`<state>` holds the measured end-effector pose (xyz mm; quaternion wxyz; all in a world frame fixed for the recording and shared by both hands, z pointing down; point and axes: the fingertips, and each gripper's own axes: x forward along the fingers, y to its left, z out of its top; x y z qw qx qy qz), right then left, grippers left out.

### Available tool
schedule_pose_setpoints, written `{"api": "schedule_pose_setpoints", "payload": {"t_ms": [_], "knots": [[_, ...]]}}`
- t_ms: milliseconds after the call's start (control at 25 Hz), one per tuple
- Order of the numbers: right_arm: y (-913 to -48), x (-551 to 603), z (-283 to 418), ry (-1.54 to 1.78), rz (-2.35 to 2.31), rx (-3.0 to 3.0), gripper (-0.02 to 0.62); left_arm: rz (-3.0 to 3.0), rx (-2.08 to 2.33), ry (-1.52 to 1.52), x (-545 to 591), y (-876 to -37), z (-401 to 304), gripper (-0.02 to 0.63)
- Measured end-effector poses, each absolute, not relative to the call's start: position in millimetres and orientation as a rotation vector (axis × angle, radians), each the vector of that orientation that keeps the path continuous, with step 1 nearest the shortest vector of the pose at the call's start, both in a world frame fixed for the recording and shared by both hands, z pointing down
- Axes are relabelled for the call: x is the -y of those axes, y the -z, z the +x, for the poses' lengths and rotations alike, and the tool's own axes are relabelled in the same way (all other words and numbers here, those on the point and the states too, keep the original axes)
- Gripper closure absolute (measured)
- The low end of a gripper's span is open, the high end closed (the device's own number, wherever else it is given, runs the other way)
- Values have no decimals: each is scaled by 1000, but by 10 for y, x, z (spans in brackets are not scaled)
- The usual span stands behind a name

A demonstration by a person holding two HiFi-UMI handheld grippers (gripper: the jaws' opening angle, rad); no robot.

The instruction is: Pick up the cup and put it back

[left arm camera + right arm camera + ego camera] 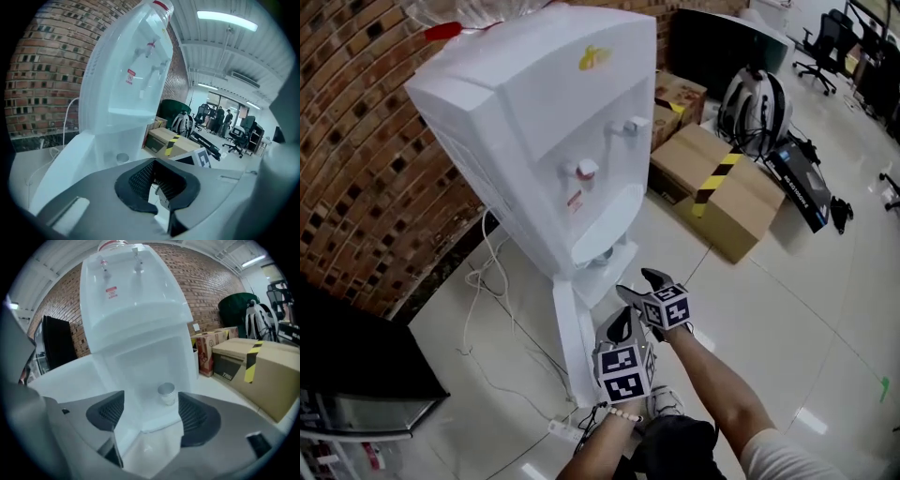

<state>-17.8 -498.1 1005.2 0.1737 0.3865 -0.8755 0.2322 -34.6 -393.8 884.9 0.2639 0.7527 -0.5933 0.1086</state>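
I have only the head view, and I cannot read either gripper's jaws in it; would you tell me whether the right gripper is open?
Observer: Yes. The right gripper view shows the right gripper with its jaws apart and nothing between the pads.
Operator: Thank you. And the left one?
Observer: The left gripper view shows the left gripper with its jaws together and empty.
Operator: Where is the cup?
Observer: A small metallic cup stands upright on the low ledge of the water dispenser. It is straight ahead of the right gripper and untouched.
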Motion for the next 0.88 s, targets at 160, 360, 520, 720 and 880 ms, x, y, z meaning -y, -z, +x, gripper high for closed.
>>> {"api": "schedule_pose_setpoints", "payload": {"t_ms": [160, 360, 520, 720, 880], "knots": [[-10458, 5328, -382, -686, 1099, 2515, 175, 2014, 1591, -294, 4160, -9046, -398, 600], [-10790, 5778, -568, -612, 1163, 2477, 176, 2009, 1542, -195, 4229, -9042, -371, 600], [-11077, 5993, -767, -547, 1108, 2452, 176, 2000, 1519, -141, 4210, -9043, -340, 600], [-11360, 6145, -886, -524, 1093, 2399, 172, 2016, 1517, -124, 4217, -9024, -366, 600], [-11455, 6248, -977, -514, 1092, 2400, 167, 2024, 1518, -112, 4209, -9008, -412, 600]]}}
